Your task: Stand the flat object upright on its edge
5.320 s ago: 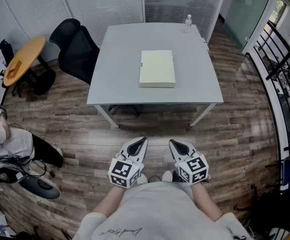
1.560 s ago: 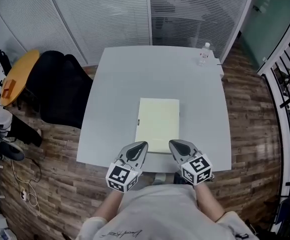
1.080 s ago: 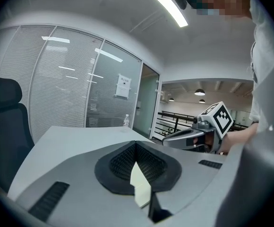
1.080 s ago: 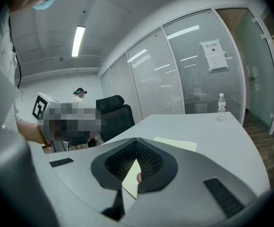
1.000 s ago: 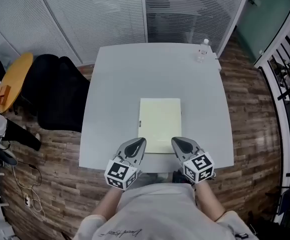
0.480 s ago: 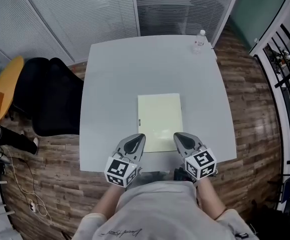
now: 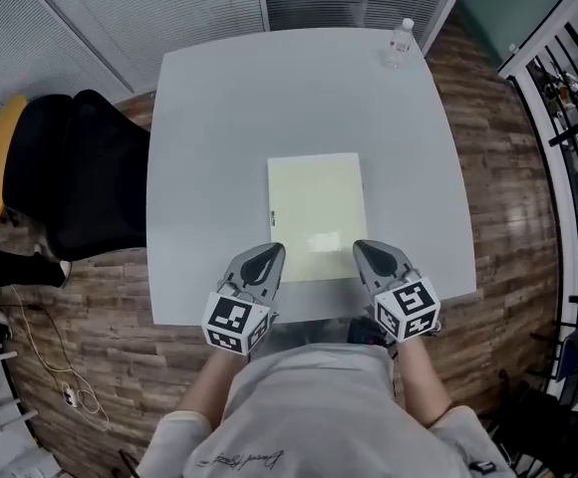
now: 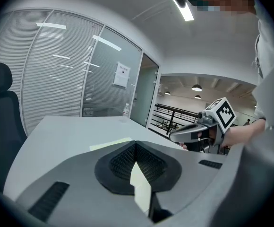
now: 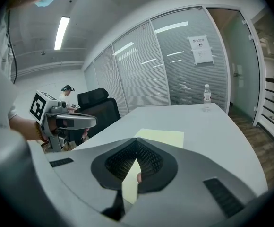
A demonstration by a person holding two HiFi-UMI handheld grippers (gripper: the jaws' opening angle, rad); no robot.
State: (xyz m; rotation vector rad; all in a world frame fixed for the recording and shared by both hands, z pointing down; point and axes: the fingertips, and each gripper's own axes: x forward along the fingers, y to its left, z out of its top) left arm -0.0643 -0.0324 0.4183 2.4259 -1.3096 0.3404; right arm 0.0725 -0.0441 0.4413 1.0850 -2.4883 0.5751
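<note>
Wood-plank flooring surrounds a square grey table (image 7: pixel 199 118) in the head view, with slatted blinds behind it. A pale yellow flat pad (image 7: pixel 316 217) lies flat on the tabletop, toward the table's 6 o'clock edge. A clear water bottle (image 7: pixel 401 40) stands at the 1 o'clock corner, and a black office chair (image 7: pixel 80 167) sits at 9 o'clock. The left gripper (image 7: pixel 268 254) hovers at the pad's 7 o'clock corner and the right gripper (image 7: pixel 368 251) at its 5 o'clock corner. Whether either touches the pad cannot be told.

Seen from the left gripper view, its jaws are pressed together with nothing between them. The pad lies flat on the table ahead at 12 o'clock, and the right gripper shows at 3 o'clock.

Seen from the right gripper view, its jaws likewise meet and grip nothing. The pad lies ahead at 12 o'clock, the bottle far off at 1 o'clock and the left gripper at 9 o'clock, with a seated person (image 9: pixel 67 91) behind it.
</note>
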